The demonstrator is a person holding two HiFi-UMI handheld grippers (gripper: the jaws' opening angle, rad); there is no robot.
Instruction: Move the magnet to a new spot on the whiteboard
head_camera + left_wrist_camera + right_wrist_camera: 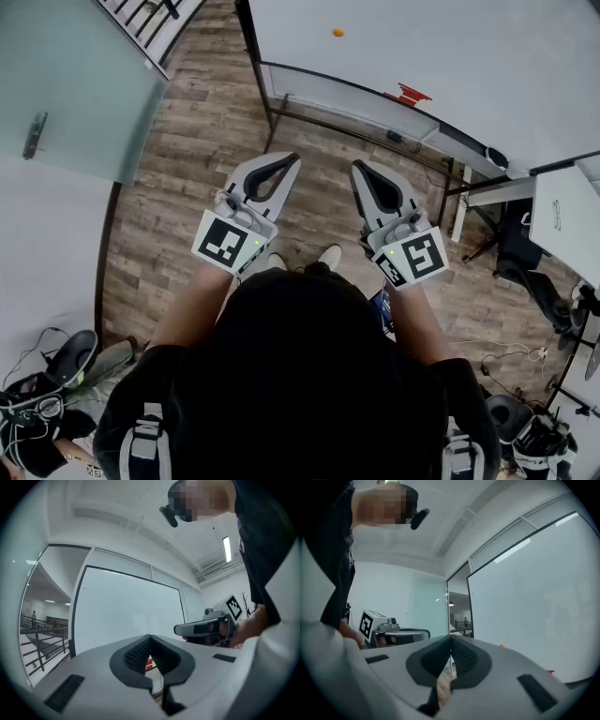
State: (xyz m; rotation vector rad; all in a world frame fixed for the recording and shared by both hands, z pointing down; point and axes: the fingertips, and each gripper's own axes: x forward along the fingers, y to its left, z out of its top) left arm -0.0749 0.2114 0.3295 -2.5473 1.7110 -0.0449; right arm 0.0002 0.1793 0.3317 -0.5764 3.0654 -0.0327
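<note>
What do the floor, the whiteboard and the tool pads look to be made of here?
Floor: matte wood-look planks with grain and staggered seams; whether laminate or real wood is unclear. Whiteboard: smooth white panel in a dark frame, probably coated metal. Pads of the left tool: black, matte, finely ribbed, probably rubber.

Bright, even indoor light, ceiling strip light (227,549) glowed white, shadows were faint; whiteboard (450,56) looked washed pale; gripper views were fisheye-bent, dark-cornered, foreground slightly soft
</note>
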